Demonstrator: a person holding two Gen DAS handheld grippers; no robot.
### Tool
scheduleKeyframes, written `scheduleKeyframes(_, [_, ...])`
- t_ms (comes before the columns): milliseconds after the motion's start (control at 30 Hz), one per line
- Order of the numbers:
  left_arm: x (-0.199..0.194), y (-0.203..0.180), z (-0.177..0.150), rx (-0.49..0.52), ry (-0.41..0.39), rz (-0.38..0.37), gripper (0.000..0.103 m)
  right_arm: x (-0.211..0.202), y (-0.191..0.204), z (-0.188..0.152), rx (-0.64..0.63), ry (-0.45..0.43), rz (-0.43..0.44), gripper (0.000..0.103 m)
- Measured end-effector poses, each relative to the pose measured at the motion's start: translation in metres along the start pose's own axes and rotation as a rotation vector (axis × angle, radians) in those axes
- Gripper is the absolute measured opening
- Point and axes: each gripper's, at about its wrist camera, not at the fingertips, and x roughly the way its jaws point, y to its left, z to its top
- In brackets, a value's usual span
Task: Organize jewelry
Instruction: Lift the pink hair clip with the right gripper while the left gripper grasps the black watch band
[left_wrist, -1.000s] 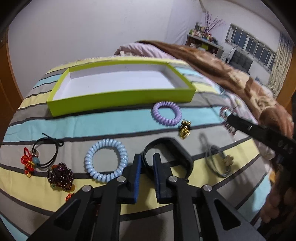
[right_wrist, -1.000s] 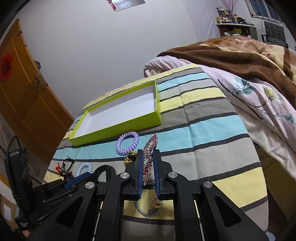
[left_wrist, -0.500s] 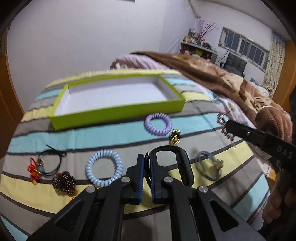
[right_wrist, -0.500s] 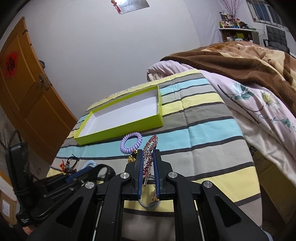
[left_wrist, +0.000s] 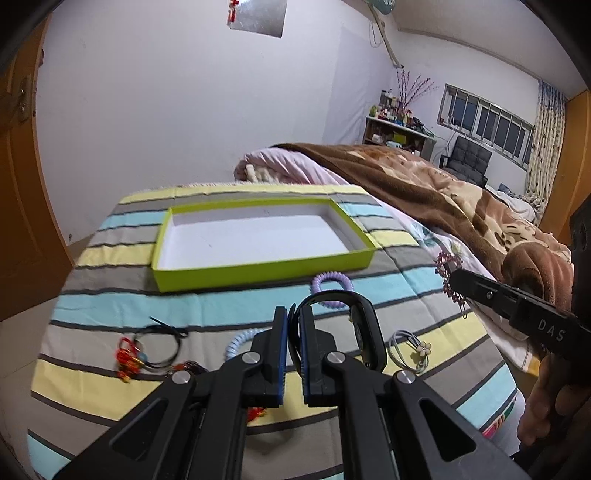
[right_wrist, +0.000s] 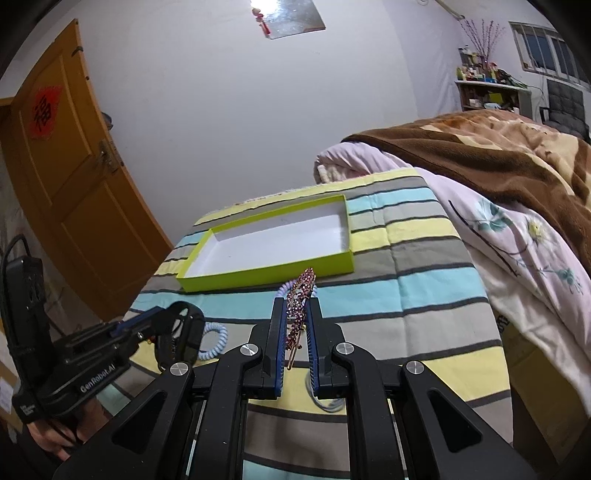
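My left gripper (left_wrist: 293, 314) is shut on a black bangle (left_wrist: 364, 328) and holds it above the striped bedspread (left_wrist: 110, 295); it also shows in the right wrist view (right_wrist: 129, 325). My right gripper (right_wrist: 296, 306) is shut on a purple rhinestone hair clip (right_wrist: 301, 299), also seen in the left wrist view (left_wrist: 448, 275). An empty lime-green box (left_wrist: 258, 271) with a white floor lies ahead of both (right_wrist: 266, 273).
On the bedspread lie a purple coil hair tie (left_wrist: 330, 286), a light blue coil tie (left_wrist: 236, 341), a grey hair tie with a flower (left_wrist: 410, 349) and a black cord with red charms (left_wrist: 147, 347). A brown blanket (left_wrist: 443, 192) is heaped at right.
Both grippers have risen with their items; the black bangle is lifted off the bedspread, and the box and loose pieces look farther below.
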Motion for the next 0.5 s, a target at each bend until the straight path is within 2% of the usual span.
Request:
scheduleKeyframes(200, [-0.001,0.015,0.011,0.003,-0.025,0.028,0.006,0.016,0.009,0.011,-0.04,0.018,0.009,0.01])
scheduleKeyframes(500, [0.025,0.043,0.039,0.013,-0.043,0.066,0.006,0.054,0.017,0.043,-0.115,0.046,0.011,0.01])
